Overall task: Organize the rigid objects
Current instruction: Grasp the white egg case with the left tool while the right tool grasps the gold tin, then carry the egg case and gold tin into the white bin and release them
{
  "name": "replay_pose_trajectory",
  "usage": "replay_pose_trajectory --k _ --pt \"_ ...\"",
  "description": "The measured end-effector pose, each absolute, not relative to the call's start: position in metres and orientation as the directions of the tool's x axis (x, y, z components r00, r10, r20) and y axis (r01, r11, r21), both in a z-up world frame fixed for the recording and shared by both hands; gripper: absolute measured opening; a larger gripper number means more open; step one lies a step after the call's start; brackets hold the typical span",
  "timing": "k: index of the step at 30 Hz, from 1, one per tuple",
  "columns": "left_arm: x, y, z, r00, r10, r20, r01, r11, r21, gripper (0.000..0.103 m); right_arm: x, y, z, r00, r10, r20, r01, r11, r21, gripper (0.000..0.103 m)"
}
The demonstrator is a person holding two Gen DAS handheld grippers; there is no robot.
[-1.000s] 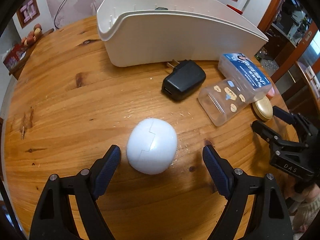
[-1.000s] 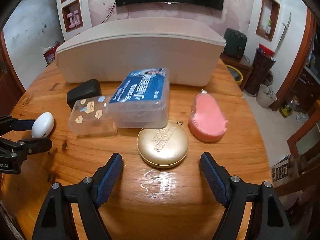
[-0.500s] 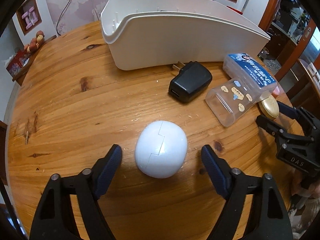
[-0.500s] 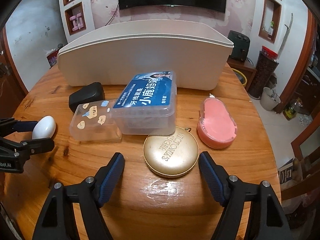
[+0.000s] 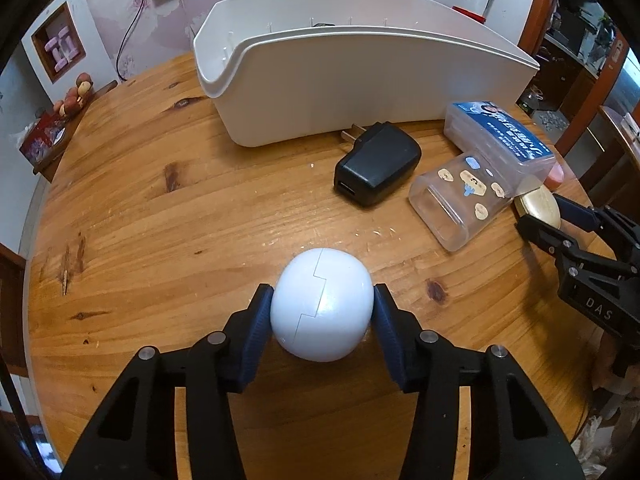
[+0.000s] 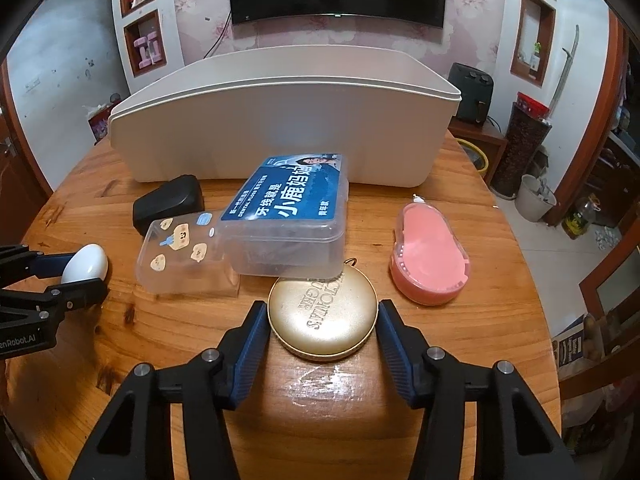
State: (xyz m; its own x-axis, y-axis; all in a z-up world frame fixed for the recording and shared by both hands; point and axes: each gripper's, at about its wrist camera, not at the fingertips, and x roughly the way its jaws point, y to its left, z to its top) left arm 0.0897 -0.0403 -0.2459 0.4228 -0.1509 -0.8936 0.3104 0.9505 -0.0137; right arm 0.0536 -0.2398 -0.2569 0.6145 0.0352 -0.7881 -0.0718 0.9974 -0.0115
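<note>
My left gripper [image 5: 322,312] is shut on a white egg-shaped case [image 5: 322,304] that rests on the round wooden table [image 5: 160,220]; both blue pads touch its sides. The egg also shows in the right wrist view [image 6: 86,264]. My right gripper [image 6: 322,320] is shut on a round gold tin [image 6: 322,316] that lies flat on the table; its pads press the tin's left and right edges. The gold tin is partly hidden in the left wrist view [image 5: 538,206]. A big white bin [image 5: 360,76] stands at the back of the table.
A black charger [image 5: 378,168] lies in front of the bin. A clear sticker box [image 6: 184,252] and a blue-lidded dental floss box [image 6: 292,208] lie behind the gold tin. A pink case [image 6: 430,256] lies to the right.
Both grippers closed. The left jaws came in onto the white egg. The right jaws moved forward and came in onto the gold tin.
</note>
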Motion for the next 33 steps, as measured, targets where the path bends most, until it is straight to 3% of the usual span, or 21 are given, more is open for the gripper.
replay_pose_trajectory --k 9,18,33 --pt "0.077 -0.038 -0.237 0.403 -0.178 -0.898 0.290 0.955 -0.060 0.053 0.031 -0.222 -0.251 0.589 0.100 -0.802 -0.126 0.992 0.031 0.055" --pt "0.068 -0.035 -0.197 0.402 -0.214 -0.890 0.286 0.953 -0.100 0.053 0.003 -0.189 -0.209 0.646 0.143 -0.750 -0.224 0.975 -0.007 0.055" --pt "0.124 -0.041 -0.047 0.562 -0.235 -0.793 0.337 0.941 -0.040 0.053 0.050 -0.194 -0.025 0.804 0.159 -0.573 -0.233 0.971 -0.058 0.055"
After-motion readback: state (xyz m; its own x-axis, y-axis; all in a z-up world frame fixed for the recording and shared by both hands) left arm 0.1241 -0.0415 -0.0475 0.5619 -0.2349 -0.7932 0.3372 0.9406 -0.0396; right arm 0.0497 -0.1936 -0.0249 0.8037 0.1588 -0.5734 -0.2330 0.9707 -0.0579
